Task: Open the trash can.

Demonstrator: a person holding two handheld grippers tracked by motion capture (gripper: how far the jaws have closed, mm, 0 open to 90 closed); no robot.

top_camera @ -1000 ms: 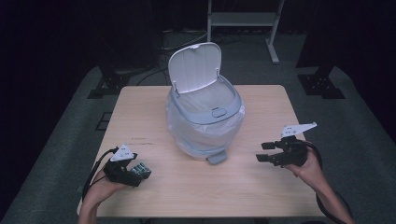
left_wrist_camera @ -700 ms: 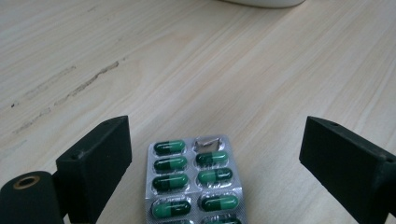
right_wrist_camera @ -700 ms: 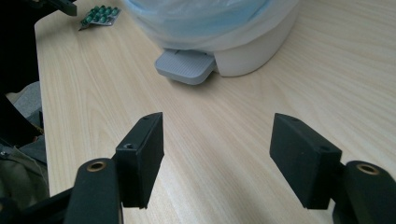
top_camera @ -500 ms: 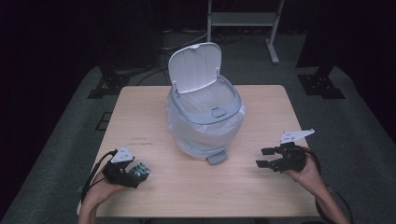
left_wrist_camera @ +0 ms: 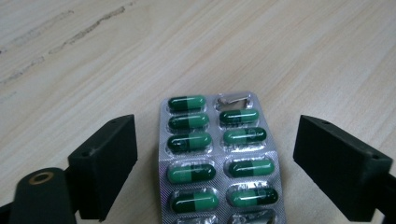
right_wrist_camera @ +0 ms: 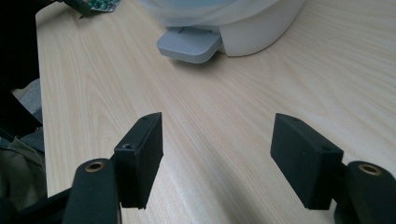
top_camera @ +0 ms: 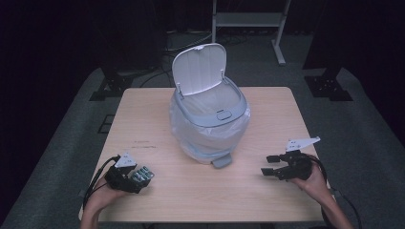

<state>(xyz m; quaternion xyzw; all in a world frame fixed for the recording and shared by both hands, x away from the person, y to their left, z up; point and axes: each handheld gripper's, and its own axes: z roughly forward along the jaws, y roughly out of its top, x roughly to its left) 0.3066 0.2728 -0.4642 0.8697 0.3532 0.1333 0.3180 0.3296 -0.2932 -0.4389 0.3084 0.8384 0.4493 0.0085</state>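
A foil blister pack (left_wrist_camera: pixel 217 163) of green capsules lies flat on the wooden table (top_camera: pixel 157 124). My left gripper (left_wrist_camera: pixel 215 135) straddles it: its jaws have just been closing a little, but a gap stays on each side and the pads do not touch it. From above, the left gripper (top_camera: pixel 133 177) sits at the table's front left with the blister pack (top_camera: pixel 142 175) at its tips. My right gripper (top_camera: pixel 266 166) hovers low at the front right, open, nothing between its jaws. The right gripper (right_wrist_camera: pixel 217 130) faces the bin's pedal (right_wrist_camera: pixel 189 44).
A white pedal bin (top_camera: pixel 210 124) with a clear plastic liner stands mid-table, its lid (top_camera: pixel 198 69) raised and its grey pedal (top_camera: pixel 221 161) toward me. Black stands and a metal frame (top_camera: pixel 248 19) sit on the floor beyond the table.
My right gripper has sunk a little toward the tabletop. The left gripper and the blister pack stay where they were.
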